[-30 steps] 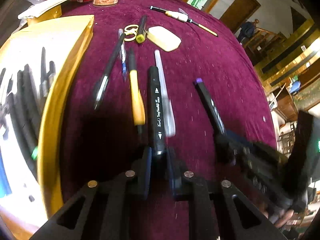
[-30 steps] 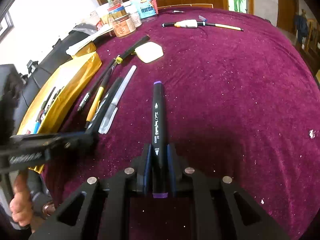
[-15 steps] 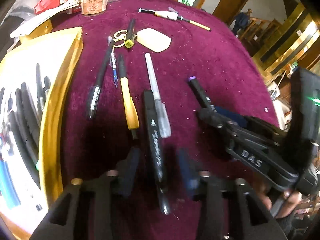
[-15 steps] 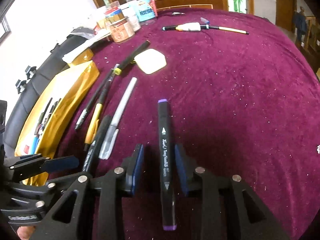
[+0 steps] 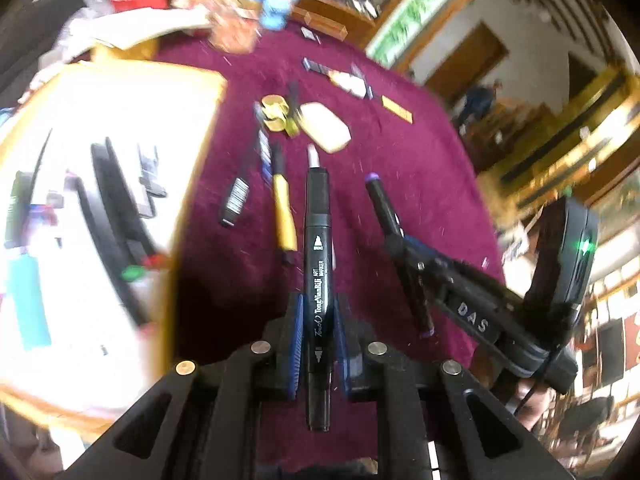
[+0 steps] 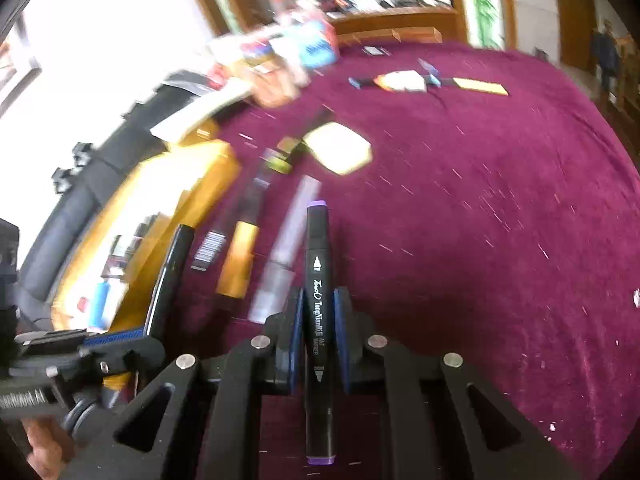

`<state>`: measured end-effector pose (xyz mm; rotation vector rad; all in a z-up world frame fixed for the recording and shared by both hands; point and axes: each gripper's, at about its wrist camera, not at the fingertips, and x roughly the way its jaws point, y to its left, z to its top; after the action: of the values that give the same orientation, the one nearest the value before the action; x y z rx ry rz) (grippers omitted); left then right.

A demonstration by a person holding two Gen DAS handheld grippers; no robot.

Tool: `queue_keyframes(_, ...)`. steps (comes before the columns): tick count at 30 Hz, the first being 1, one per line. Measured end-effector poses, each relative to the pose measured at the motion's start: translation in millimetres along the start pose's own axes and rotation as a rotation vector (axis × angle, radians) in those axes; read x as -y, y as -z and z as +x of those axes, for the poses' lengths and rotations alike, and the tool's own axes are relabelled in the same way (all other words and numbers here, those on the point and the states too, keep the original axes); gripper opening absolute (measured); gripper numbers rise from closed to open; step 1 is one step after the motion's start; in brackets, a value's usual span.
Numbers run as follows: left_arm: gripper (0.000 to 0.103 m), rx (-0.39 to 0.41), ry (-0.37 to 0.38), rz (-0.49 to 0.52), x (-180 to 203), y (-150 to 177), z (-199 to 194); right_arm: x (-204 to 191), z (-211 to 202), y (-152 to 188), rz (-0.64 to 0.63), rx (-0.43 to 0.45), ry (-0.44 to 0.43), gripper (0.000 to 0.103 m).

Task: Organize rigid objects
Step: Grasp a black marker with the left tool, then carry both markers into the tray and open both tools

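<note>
A black art marker [image 5: 318,240] sits between the blue pads of my left gripper [image 5: 318,312], whose jaws are closing and press on it; it is lifted off the maroon cloth [image 5: 400,160]. My right gripper [image 6: 319,308] is also closing, its pads pressing on a purple-capped black marker [image 6: 318,248] held above the cloth. In the left wrist view the right gripper [image 5: 404,248] with its purple-capped marker [image 5: 380,196] is at the right. In the right wrist view the left gripper [image 6: 132,340] with its black marker [image 6: 172,264] is at the lower left.
A gold-rimmed box [image 5: 219,88] with several pens inside lies at the left. On the cloth lie a yellow pen [image 5: 284,216], a barcode pen [image 5: 236,200], a clear pen [image 6: 288,240], a cream pad [image 5: 324,126] and gold scissors [image 5: 274,112]. Jars [image 6: 304,48] crowd the far edge.
Half a second ago both grippers stood open around markers lying on the cloth. Now each has shut on its marker and raised it; the views are blurred by motion.
</note>
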<state>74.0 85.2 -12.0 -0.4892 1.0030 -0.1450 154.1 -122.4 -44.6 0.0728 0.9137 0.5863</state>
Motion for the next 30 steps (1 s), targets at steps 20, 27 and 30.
queue_keyframes(20,0.014,0.136,-0.099,-0.409,-152,-28,-24,-158,87,-59,-0.178,-0.114,-0.214,0.015)
queue_keyframes(27,0.014,0.108,-0.089,-0.438,-169,-31,-10,-174,139,-72,-0.225,-0.185,-0.154,0.015)
queue_keyframes(30,0.014,0.110,-0.085,-0.438,-169,-32,-11,-179,152,-72,-0.240,-0.200,-0.131,0.015)
